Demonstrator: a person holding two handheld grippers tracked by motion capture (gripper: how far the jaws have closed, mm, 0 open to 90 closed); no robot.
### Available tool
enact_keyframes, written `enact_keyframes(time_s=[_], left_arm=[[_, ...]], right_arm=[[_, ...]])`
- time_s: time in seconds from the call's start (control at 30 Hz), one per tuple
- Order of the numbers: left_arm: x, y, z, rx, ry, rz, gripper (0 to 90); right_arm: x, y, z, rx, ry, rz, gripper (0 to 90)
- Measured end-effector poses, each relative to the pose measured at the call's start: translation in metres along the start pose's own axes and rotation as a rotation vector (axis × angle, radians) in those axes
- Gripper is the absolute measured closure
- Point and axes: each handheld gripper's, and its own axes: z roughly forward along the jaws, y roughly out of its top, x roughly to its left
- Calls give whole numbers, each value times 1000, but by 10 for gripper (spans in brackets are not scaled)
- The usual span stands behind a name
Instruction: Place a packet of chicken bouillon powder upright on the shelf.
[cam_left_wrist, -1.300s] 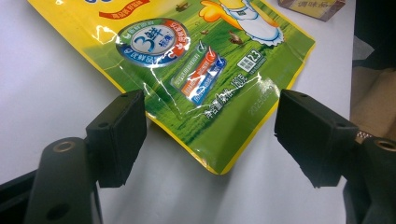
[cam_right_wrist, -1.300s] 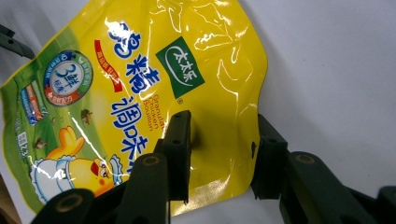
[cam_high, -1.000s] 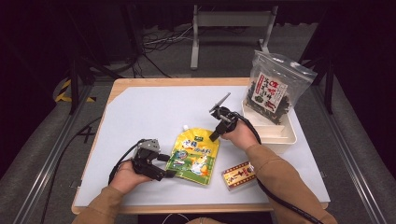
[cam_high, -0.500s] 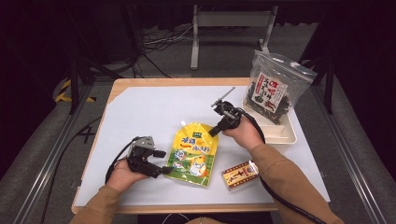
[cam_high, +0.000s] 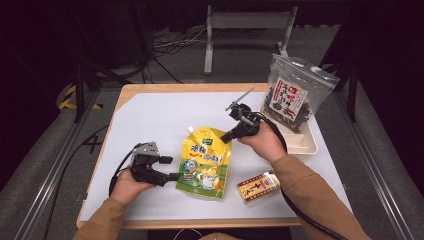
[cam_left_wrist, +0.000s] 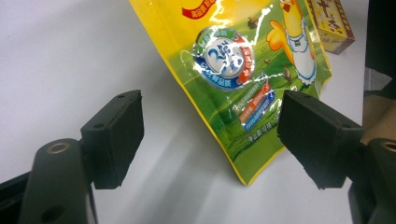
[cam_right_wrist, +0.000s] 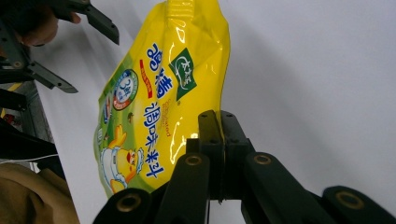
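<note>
The left hand-held gripper (cam_high: 172, 168) rests low on the tabletop (cam_high: 150, 120) with its jaws wide apart and nothing between the pads. In the left gripper view, the pouch's (cam_left_wrist: 243, 74) bottom corner lies between and just ahead of the jaws, untouched. The right hand-held gripper (cam_high: 225, 136) is raised above the tabletop and tilted down toward the pouch's (cam_high: 205, 162) upper right edge; its jaws are pressed fully together. In the right gripper view they look empty, with the pouch (cam_right_wrist: 154, 107) lying just past the tips.

The pouch lies flat near the middle of the tabletop, its spout (cam_high: 190, 129) pointing away from the person. It is glossy yellow and green, with blue lettering, a round blue-and-white seal and a cartoon duck in an apron.

It is probably soft, filled and slippery; it would sag if lifted by one corner. The flat sealed edges or the stiffer spout neck seem the best places to take hold.

A small box (cam_high: 258, 186) lies just right of the pouch. Farther right, a dark bag (cam_high: 295, 97) stands in a white tray (cam_high: 309, 145).
</note>
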Motion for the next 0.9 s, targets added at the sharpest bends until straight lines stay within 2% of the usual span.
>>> enact_keyframes(time_s=[0.07, 0.17, 0.2, 0.4, 0.53, 0.6, 0.7, 0.73, 0.77, 0.9], left_arm=[[0, 0, -2, -6, 5, 0, 235], [0, 0, -4, -17, -1, -1, 230], [1, 0, -5, -24, -4, 6, 230], [1, -1, -9, -43, -4, 6, 226], [2, -1, -13, -55, -6, 12, 225], [2, -1, -14, -59, -12, 0, 223], [2, -2, -12, -48, -17, 4, 221], [2, -2, -12, -47, -15, 5, 221], [2, -2, -12, -47, -15, 5, 221], [4, -2, -14, -57, -11, -1, 221]], right_arm=[[5, 1, -3, -6, -5, -13, 900], [17, 4, -10, -29, -11, -60, 900], [17, 4, -10, -29, -11, -60, 900], [44, 9, -21, -57, -59, -161, 900], [56, 11, -27, -71, -78, -202, 900], [61, 12, -30, -81, -89, -223, 900], [72, 12, -37, -99, -128, -261, 900], [81, 13, -41, -108, -155, -290, 900], [81, 13, -41, -108, -155, -290, 900], [96, 13, -50, -125, -198, -337, 900]])
